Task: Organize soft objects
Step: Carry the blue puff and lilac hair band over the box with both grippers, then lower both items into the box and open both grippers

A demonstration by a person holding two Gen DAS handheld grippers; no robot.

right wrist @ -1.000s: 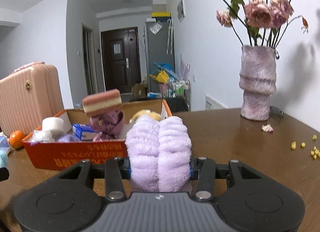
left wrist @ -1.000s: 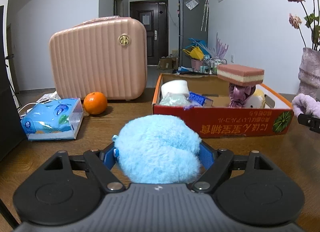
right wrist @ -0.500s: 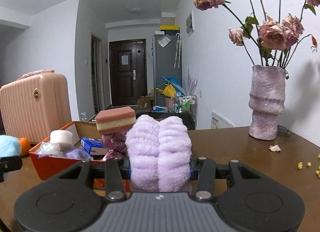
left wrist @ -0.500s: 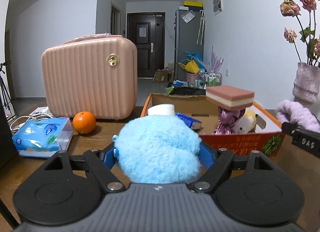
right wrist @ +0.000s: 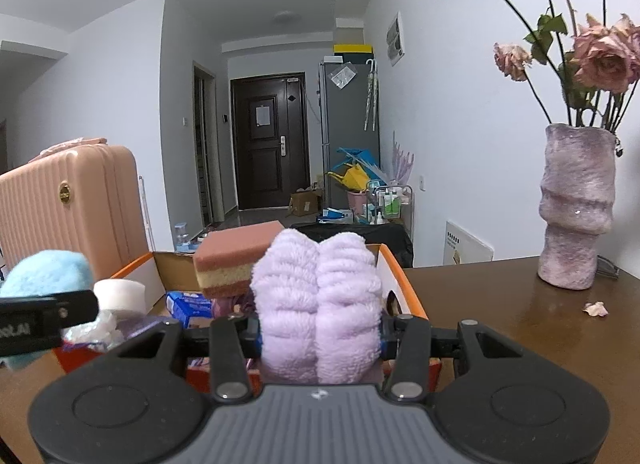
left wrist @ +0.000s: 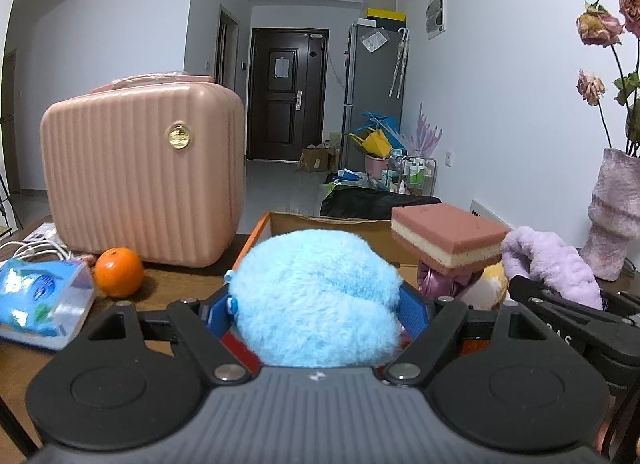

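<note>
L wrist: left claw [left wrist: 316, 306] clamped on blue puff [left wrist: 316, 300], hovering at box [left wrist: 280, 222] near edge. Could clip sponge [left wrist: 448, 238] perched inside, toppling it.

R wrist: right claw [right wrist: 318, 334] clamped on lilac towel [right wrist: 318, 304], over box [right wrist: 404, 284]. Both claws close together; may collide on drop.

From my left camera, the suitcase [left wrist: 142, 174] stands on the tabletop [left wrist: 180, 284] at the left, with the orange [left wrist: 119, 272] in front of it and the tissue pack [left wrist: 40, 300] further left and nearer to me. The cardboard box [left wrist: 320, 222] sits right of the suitcase, directly ahead. In it I see a layered sponge [left wrist: 448, 238] perched on a bundle (what the bundle is, I cannot tell). From my right camera, a paper roll [right wrist: 120, 294] and a small packet [right wrist: 188, 302] lie in the box at its left, and the vase [right wrist: 576, 208] stands on the tabletop well right of the box.
</note>
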